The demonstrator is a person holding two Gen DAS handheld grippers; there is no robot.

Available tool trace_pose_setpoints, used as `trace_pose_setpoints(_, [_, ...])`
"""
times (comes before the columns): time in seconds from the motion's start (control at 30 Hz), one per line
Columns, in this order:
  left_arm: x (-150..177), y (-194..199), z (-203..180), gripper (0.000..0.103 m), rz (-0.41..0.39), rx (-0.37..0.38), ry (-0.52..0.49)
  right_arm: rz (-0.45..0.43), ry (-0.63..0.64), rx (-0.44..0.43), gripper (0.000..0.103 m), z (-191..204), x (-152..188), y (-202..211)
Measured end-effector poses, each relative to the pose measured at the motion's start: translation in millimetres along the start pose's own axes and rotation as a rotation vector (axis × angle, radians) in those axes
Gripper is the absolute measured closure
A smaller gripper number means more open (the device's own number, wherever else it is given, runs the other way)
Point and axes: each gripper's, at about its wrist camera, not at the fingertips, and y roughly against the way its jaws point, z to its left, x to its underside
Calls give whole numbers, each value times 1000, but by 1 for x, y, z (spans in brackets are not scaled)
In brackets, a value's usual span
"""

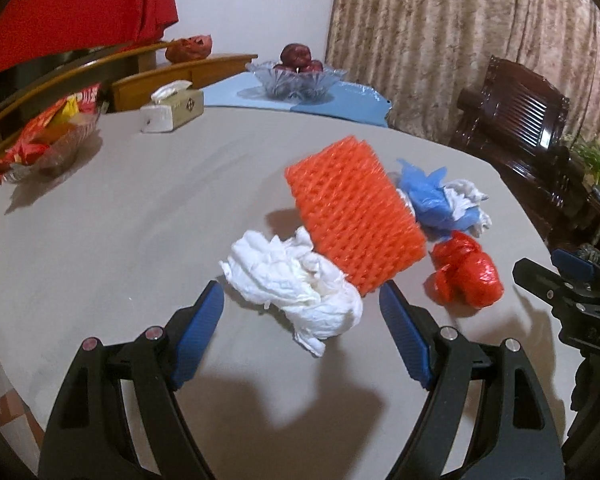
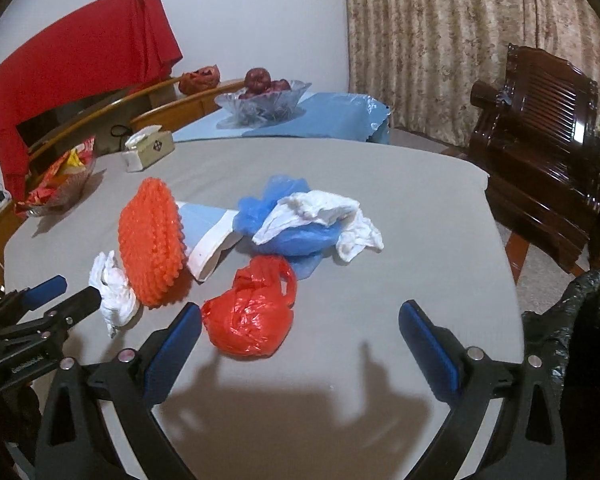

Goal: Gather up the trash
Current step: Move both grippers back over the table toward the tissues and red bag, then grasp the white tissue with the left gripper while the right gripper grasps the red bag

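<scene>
Trash lies on the grey table [image 1: 100, 240]. A crumpled white tissue [image 1: 296, 284] sits just ahead of my open left gripper [image 1: 302, 300], partly between its blue pads. Behind it leans an orange foam net [image 1: 352, 216], then a blue plastic bag with white tissue [image 1: 440, 200] and a crumpled red plastic bag [image 1: 466, 268]. In the right wrist view my right gripper [image 2: 300, 320] is open and empty, the red bag [image 2: 252, 316] just ahead of its left pad. The orange net [image 2: 152, 240], a white-blue paper cup [image 2: 208, 236], the blue bag with tissue [image 2: 308, 220] and the white tissue [image 2: 114, 288] lie beyond.
A tissue box [image 1: 172, 108], a glass bowl of snack packets [image 1: 48, 136] and a glass fruit bowl [image 1: 296, 76] on a blue mat stand at the far side. A dark wooden chair [image 2: 540, 152] is right of the table. A black bag [image 2: 580, 320] hangs at the right edge.
</scene>
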Motion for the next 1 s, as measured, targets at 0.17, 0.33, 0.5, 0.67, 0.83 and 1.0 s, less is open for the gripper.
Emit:
trace_pose_setpoints(0.17, [3, -19, 4, 26, 37, 9, 27, 21, 4, -1, 6, 1, 1, -9])
trace_pose_setpoints(0.33, [7, -35, 10, 48, 88, 53, 69, 38, 20, -26, 6, 12, 1, -18])
trace_pose_setpoints(0.5, [6, -33, 12, 79, 89, 105, 65, 58, 27, -47, 6, 21, 0, -29])
trace_pose_setpoints(0.67, [6, -26, 16, 83, 80, 99, 85, 100, 30, -52, 7, 27, -2, -44])
trace_pose_setpoints(0.83, [6, -14, 17, 83, 63, 94, 83, 146, 27, -75, 29, 30, -1, -55])
trace_pose_setpoints(1.0, [5, -2, 16, 83, 46, 89, 87, 164, 33, -103, 54, 32, 1, -56])
